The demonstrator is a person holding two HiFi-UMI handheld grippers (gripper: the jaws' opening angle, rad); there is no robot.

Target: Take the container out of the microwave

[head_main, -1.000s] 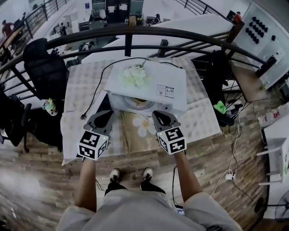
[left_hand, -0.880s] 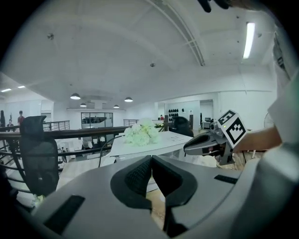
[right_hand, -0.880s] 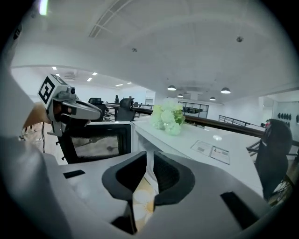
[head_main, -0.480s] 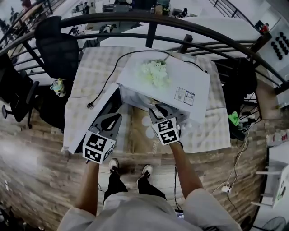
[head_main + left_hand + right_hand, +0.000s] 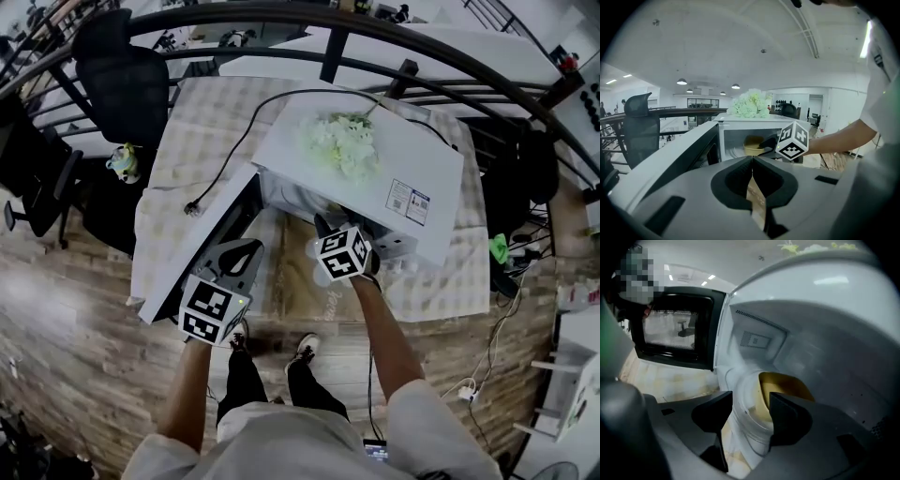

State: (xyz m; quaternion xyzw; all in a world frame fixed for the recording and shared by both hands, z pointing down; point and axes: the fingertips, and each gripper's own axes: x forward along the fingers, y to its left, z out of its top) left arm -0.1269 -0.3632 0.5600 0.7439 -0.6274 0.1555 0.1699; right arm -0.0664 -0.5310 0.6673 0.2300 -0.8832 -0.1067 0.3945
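The white microwave (image 5: 375, 173) stands on the table with its door (image 5: 202, 239) swung open to the left. Inside, a yellow container (image 5: 785, 385) sits on the glass turntable (image 5: 749, 416). It also shows in the left gripper view as the container (image 5: 753, 144). My right gripper (image 5: 750, 404) reaches into the oven mouth with its jaws opening. The container shows in the gap just past the tips and no pad presses on it. In the head view only the right gripper's marker cube (image 5: 339, 253) shows. My left gripper (image 5: 751, 161) is shut on nothing, low beside the open door.
A bunch of pale flowers (image 5: 345, 145) lies on the microwave's top. A black power cord (image 5: 225, 150) runs across the checked tablecloth (image 5: 178, 141) to a loose plug. A dark railing (image 5: 281, 14) and an office chair (image 5: 127, 80) stand behind the table.
Both grippers have come down. The right one moved forward into the microwave opening and its jaws spread apart. The left one sank beside the open door, still shut.
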